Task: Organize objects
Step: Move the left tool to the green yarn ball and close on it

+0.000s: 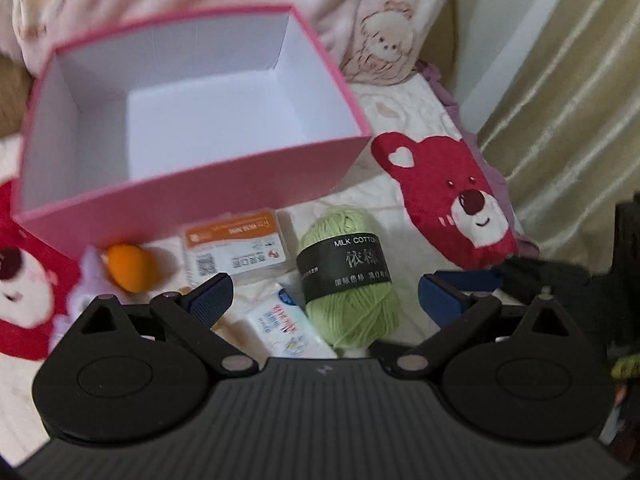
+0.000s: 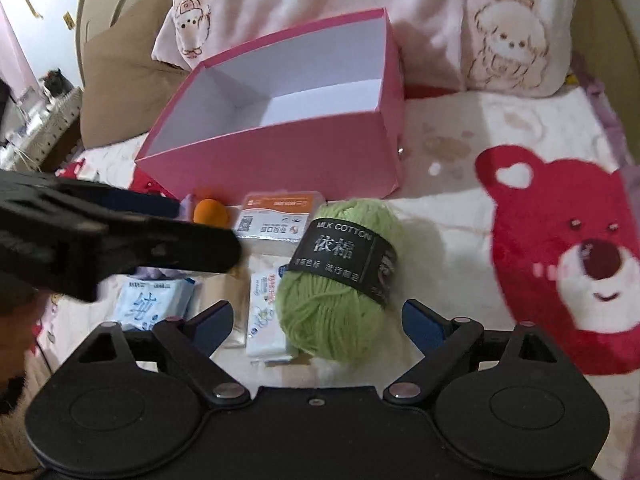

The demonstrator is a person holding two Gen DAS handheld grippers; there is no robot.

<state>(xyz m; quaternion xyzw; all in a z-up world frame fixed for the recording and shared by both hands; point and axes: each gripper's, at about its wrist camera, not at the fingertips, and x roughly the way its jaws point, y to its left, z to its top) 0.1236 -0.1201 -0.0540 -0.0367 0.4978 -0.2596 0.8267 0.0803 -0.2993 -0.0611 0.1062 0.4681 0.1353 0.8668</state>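
A pink box (image 1: 192, 200) with a white inside stands open on the bed, nothing in it. In front of it lie a green yarn ball (image 1: 348, 280) with a black band, an orange-topped packet (image 1: 236, 248), a white tissue pack (image 1: 284, 328) and an orange toy (image 1: 132, 266). My left gripper (image 1: 326, 294) hovers open above the tissue pack and yarn, touching neither. My right gripper (image 2: 318, 316) is open too, with the yarn ball (image 2: 332, 300) below its spread fingers. A black finger (image 2: 192, 246) of the left gripper crosses the right wrist view above the orange toy (image 2: 210, 210).
A blue-printed wipes pack (image 2: 152, 304) lies left of the tissue pack (image 2: 264, 320). The blanket carries red bear prints (image 2: 560, 256). Pink pillows (image 2: 500, 40) rise behind the box (image 2: 280, 160). A curtain (image 1: 560, 80) hangs at the right.
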